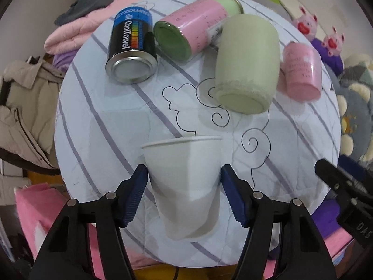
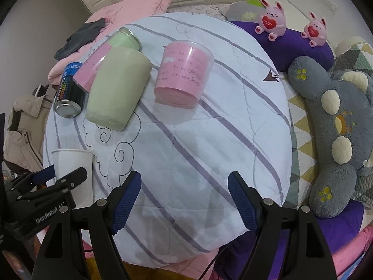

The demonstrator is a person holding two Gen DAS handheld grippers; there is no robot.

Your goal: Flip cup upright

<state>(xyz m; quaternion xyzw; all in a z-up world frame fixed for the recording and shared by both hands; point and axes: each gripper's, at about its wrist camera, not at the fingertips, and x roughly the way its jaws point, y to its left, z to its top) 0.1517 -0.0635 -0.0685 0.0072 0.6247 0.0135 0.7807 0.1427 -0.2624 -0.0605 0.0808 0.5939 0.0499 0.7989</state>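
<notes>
A white paper cup (image 1: 186,182) stands upright, mouth up, on the striped white quilt (image 1: 112,126). It sits between the blue pads of my left gripper (image 1: 184,196). The jaws are wide and small gaps show on both sides of the cup, so the gripper is open. The right wrist view shows the same cup (image 2: 77,170) at far left with the left gripper around it. My right gripper (image 2: 184,200) is open and empty above bare quilt (image 2: 209,140), to the right of the cup.
Behind the cup lie a black-and-blue can (image 1: 130,49), a pink-labelled green jar (image 1: 191,30), a pale green cup (image 1: 247,65) and a pink cup (image 1: 300,70). Pink blankets (image 1: 77,30), a beige jacket (image 1: 21,107) and plush toys (image 2: 338,126) surround the quilt.
</notes>
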